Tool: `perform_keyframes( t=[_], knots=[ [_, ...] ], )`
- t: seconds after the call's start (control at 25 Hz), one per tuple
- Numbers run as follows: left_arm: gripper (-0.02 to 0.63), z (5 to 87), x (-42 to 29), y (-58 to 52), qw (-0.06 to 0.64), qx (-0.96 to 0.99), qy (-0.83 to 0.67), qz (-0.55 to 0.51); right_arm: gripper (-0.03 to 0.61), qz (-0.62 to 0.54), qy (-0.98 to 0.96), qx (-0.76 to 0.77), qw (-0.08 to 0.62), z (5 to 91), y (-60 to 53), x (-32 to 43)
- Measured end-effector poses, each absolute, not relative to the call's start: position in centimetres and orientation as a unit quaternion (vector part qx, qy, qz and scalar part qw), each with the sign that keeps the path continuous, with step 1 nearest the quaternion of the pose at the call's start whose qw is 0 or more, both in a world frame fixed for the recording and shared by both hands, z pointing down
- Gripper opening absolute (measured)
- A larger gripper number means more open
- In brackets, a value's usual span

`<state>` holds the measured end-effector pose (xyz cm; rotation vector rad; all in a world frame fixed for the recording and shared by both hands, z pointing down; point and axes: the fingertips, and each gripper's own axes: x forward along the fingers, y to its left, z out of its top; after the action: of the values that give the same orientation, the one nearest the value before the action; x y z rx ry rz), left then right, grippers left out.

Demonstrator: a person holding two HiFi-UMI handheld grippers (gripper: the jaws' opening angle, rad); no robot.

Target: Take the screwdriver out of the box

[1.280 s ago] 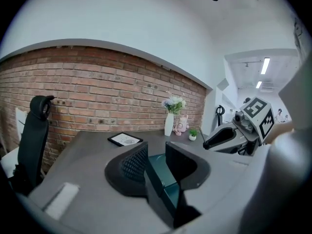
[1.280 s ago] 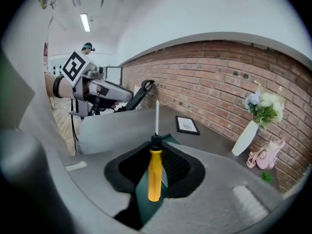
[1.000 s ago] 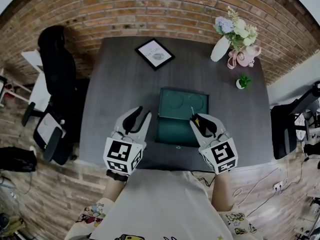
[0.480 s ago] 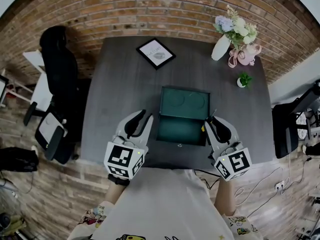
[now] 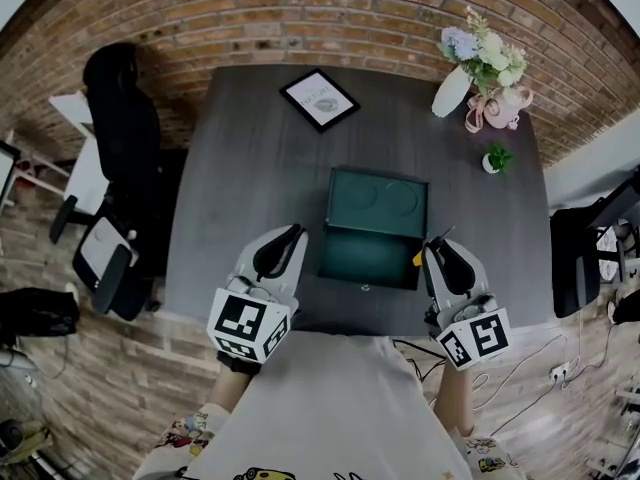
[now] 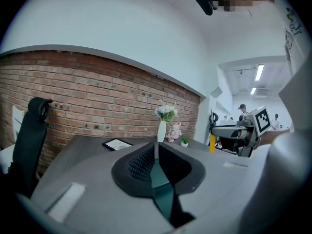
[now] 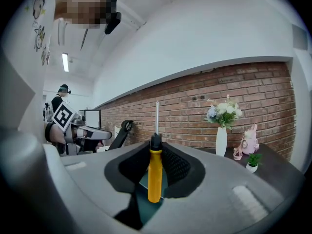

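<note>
The right gripper (image 7: 157, 149) has its fingers pinching the yellow handle of the screwdriver (image 7: 155, 175). The handle sits squarely between the two dark pads. The black collar and the thin metal shaft stand past the fingertips, and the butt of the handle hangs back toward the palm side. Gripping at the thick handle rather than the slim shaft looks like the sensible choice, since the pads get a broad, round surface to bite on and the tool stays in line with the fingers.

The green box (image 5: 372, 256) lies on the dark table (image 5: 250, 168), just beside these fingers on their inner side, with its lid folded flat away from the person. Its tray looks bare in the head view. The screwdriver sits outside the box's right wall and appears to be above the table, so I judge the removal essentially done. What remains is to set the tool down somewhere.

The left gripper (image 5: 293, 234) holds nothing. Its fingers have just been closing and are now drawn almost together, with only a narrow slit between the pads. Through that slit the box's green shows just ahead of them. They hover near the box's left wall without touching it. Perhaps they were placed there to steady the box, though the pictures do not settle that.

Well beyond both sets of fingers, a framed picture (image 5: 320, 99) and a white vase of flowers (image 5: 452, 90) stand at the far side of the table, out of the way.
</note>
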<state>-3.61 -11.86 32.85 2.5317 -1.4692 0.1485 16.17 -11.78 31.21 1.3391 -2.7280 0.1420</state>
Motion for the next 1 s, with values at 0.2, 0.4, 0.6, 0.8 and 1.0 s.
perform_keyframes(
  t=[0.2,0.4,0.6,0.8,1.0],
  knots=[
    [0.000,32.7,-3.9,-11.4,0.111,0.861,-0.494,0.045,0.080,0.045,-0.899,0.433,0.047,31.2,-11.7,15.6],
    [0.000,33.2,-4.1,-11.2,0.122,0.862,-0.490,0.041,0.078,0.049,-0.900,0.431,0.039,30.9,-11.7,15.2],
    [0.000,33.4,-4.0,-11.4,0.122,0.862,-0.489,0.041,0.078,0.052,-0.900,0.431,0.037,31.0,-11.8,15.2],
    [0.000,33.2,-4.1,-11.7,0.124,0.862,-0.490,0.042,0.078,0.054,-0.900,0.432,0.038,31.1,-11.9,15.1],
    [0.000,33.5,-4.2,-11.7,0.124,0.863,-0.489,0.042,0.078,0.056,-0.900,0.430,0.042,31.4,-11.9,14.8]
  ],
)
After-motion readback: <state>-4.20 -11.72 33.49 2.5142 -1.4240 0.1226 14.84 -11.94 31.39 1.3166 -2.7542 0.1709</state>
